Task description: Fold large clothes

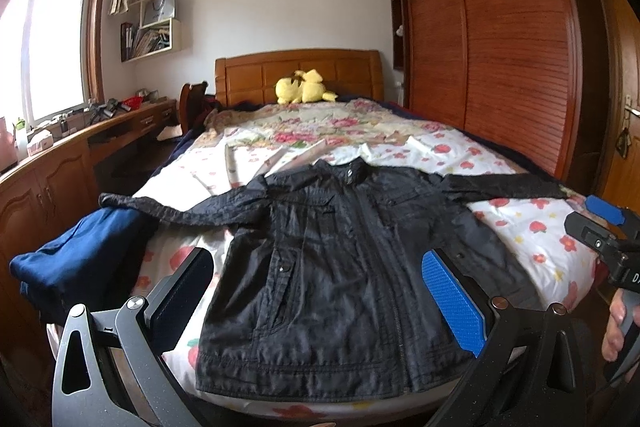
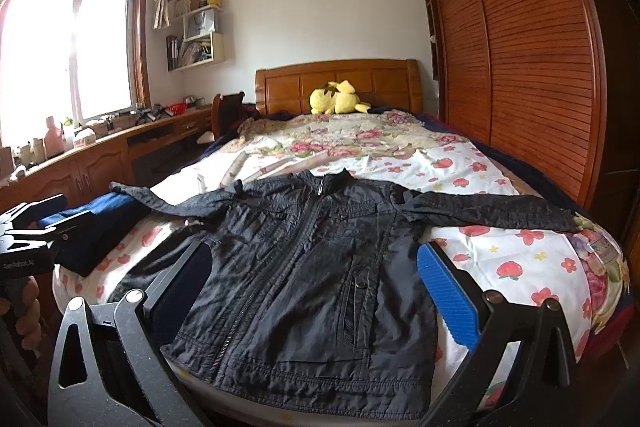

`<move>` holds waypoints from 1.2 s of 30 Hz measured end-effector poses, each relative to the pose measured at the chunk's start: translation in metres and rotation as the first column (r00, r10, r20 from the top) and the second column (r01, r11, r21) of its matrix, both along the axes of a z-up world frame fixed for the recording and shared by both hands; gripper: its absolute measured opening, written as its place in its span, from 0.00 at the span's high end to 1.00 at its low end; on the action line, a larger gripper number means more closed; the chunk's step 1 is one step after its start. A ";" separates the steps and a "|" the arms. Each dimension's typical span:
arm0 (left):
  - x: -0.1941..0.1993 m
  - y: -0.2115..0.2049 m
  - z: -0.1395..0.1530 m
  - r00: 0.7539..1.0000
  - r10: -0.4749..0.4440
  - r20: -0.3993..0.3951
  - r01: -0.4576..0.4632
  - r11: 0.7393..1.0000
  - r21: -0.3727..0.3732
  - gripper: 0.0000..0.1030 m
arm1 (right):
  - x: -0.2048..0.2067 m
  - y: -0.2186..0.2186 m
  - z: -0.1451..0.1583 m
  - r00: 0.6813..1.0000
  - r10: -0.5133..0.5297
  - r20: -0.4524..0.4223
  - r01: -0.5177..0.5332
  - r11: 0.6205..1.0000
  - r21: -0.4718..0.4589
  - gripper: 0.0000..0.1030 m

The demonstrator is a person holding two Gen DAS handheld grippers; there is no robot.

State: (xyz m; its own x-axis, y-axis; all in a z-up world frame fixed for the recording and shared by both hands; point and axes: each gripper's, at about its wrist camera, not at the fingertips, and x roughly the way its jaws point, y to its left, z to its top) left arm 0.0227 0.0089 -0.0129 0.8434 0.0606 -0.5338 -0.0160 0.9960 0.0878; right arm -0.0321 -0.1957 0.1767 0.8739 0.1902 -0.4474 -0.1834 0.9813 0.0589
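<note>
A black zip jacket (image 1: 340,267) lies flat, front up, on the flowered bed sheet (image 1: 532,231), collar away from me and both sleeves spread out sideways. It also shows in the right wrist view (image 2: 312,267). My left gripper (image 1: 316,291) is open and empty, held above the jacket's hem near the foot of the bed. My right gripper (image 2: 312,291) is open and empty too, above the hem a little further right. The right gripper's body shows at the right edge of the left wrist view (image 1: 608,243).
A folded dark blue garment (image 1: 80,259) lies on the bed's left edge by the jacket's sleeve. A yellow plush toy (image 1: 304,87) sits at the wooden headboard (image 1: 296,71). A wardrobe (image 1: 500,35) stands right, a desk (image 1: 72,147) left.
</note>
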 end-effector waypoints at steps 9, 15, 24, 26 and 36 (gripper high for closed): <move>0.028 0.018 -0.007 0.998 0.060 0.026 -0.059 0.997 -0.051 0.00 | 0.044 0.009 -0.020 0.998 0.066 -0.024 -0.065 0.998 0.008 0.00; 0.042 0.021 -0.008 0.994 0.084 0.075 -0.088 0.995 0.042 0.00 | 0.083 0.021 -0.032 0.991 0.131 -0.040 -0.130 0.991 0.039 0.00; 0.059 0.025 -0.016 0.987 0.154 0.050 -0.157 0.985 0.072 0.00 | 0.135 0.043 -0.052 0.972 0.230 -0.049 -0.228 0.973 0.047 0.00; 0.063 0.026 -0.016 0.985 0.169 0.037 -0.171 0.983 0.061 0.00 | 0.151 0.052 -0.061 0.964 0.257 -0.062 -0.255 0.966 0.039 0.00; 0.091 0.048 -0.019 0.976 0.216 -0.037 -0.217 0.976 -0.003 0.00 | 0.218 0.104 -0.115 0.918 0.369 -0.146 -0.371 0.929 0.012 0.01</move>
State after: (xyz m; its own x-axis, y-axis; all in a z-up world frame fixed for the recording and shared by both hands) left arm 0.1134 0.0571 -0.0321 0.7910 0.2360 -0.5644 -0.2282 0.9698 0.0856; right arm 0.1856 -0.0922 0.0614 0.6689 0.4794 -0.5680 -0.5240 0.8462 0.0971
